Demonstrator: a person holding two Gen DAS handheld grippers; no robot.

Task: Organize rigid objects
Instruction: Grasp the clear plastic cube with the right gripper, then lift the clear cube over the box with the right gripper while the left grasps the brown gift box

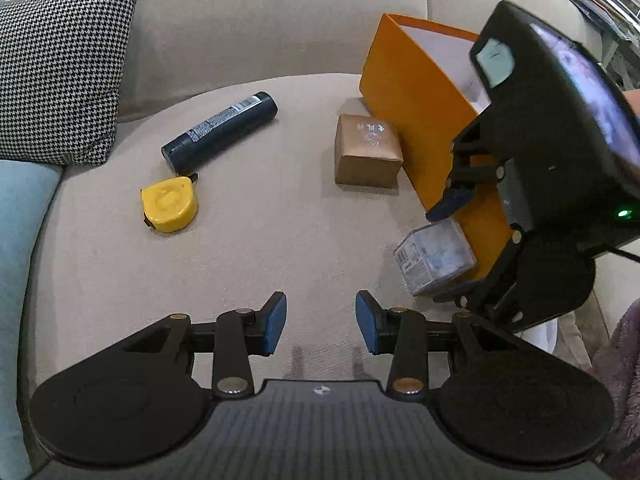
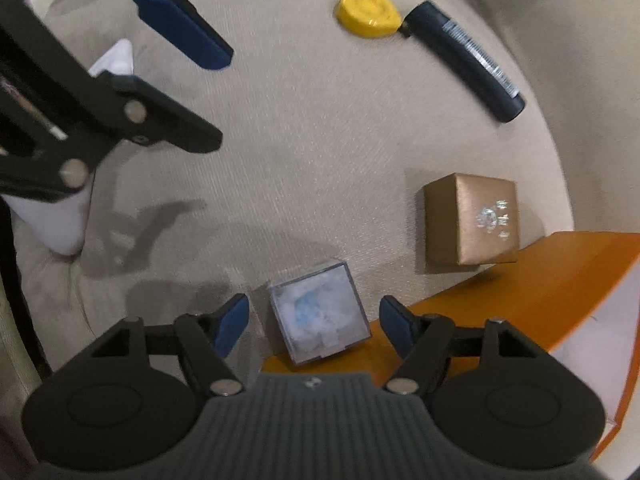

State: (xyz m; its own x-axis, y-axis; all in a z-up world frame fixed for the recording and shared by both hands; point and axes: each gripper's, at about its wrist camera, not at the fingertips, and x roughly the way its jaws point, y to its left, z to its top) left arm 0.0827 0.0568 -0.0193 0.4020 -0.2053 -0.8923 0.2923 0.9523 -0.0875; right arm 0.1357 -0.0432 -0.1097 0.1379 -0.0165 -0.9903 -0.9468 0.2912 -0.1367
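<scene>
The clear cube box (image 2: 318,316), with something white and pale blue inside, sits on the beige sofa cushion (image 2: 320,152), right against the outer wall of an open orange box (image 2: 532,304). My right tongs (image 2: 314,322) are spread wide open, one blue pad on each side of the cube; I see gaps on both sides, so they are not gripping it. My left tongs (image 1: 321,322) are also open and hold nothing, hovering over bare cushion.

Only the right wrist view shows the cube's top face and how it sits between the pads. It also shows a white item (image 2: 60,216) at the left edge, partly hidden behind the left gripper, which I cannot identify. The left wrist view shows the cube (image 1: 434,260) from the side, with a barcode label, and the right tongs (image 1: 452,248) coming down beside the orange box (image 1: 416,120); the lower finger is mostly hidden behind the cube. This view alone shows the orange box's white interior from the front, the sofa back, and a black-and-white checked pillow (image 1: 60,72) at far left.

Around it: a small brown cardboard box (image 1: 368,156) stands just beside the orange box, farther along the same wall. Well apart to the left lie a yellow tape measure (image 1: 170,208) and a dark tube (image 1: 220,132) on its side, near each other.
</scene>
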